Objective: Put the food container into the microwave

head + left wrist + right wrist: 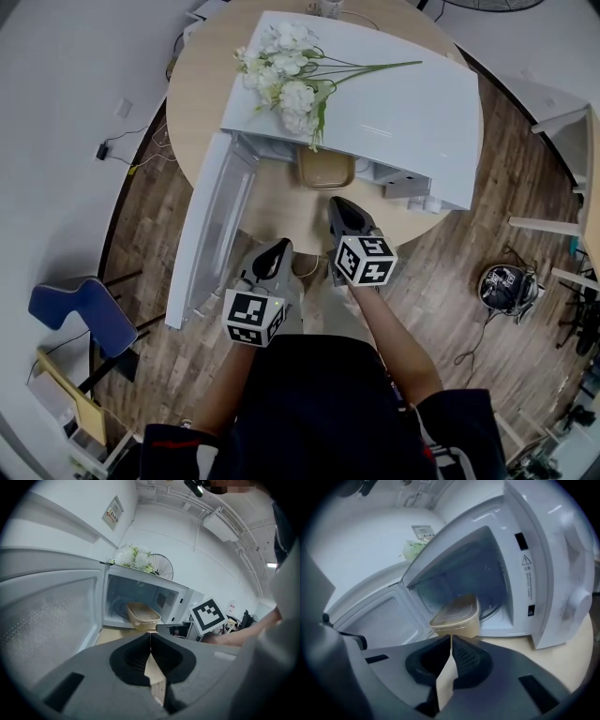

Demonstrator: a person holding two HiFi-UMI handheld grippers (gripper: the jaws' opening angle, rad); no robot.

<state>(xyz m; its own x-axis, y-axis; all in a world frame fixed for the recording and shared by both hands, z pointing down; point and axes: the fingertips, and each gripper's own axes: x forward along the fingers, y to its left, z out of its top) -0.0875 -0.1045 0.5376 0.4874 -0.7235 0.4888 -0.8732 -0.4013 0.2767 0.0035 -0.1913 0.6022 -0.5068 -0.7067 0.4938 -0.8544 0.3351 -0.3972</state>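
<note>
A tan lidded food container (326, 169) lies in the mouth of the white microwave (384, 103), whose door (211, 234) hangs open to the left. In the left gripper view the container (143, 615) sits on the cavity floor, at its front edge. My left gripper (150, 637) is shut and empty, held back from the door (47, 620). My right gripper (451, 639) is also shut with nothing between its pads, just short of the container (458, 616). In the head view the right gripper (342, 208) points at the opening and the left gripper (279, 251) stays nearer me.
White artificial flowers (286, 70) lie on top of the microwave, which stands on a round wooden table (202, 84). A blue chair (84, 314) is on the floor at the left. A round device with a cable (506, 286) sits on the floor at the right.
</note>
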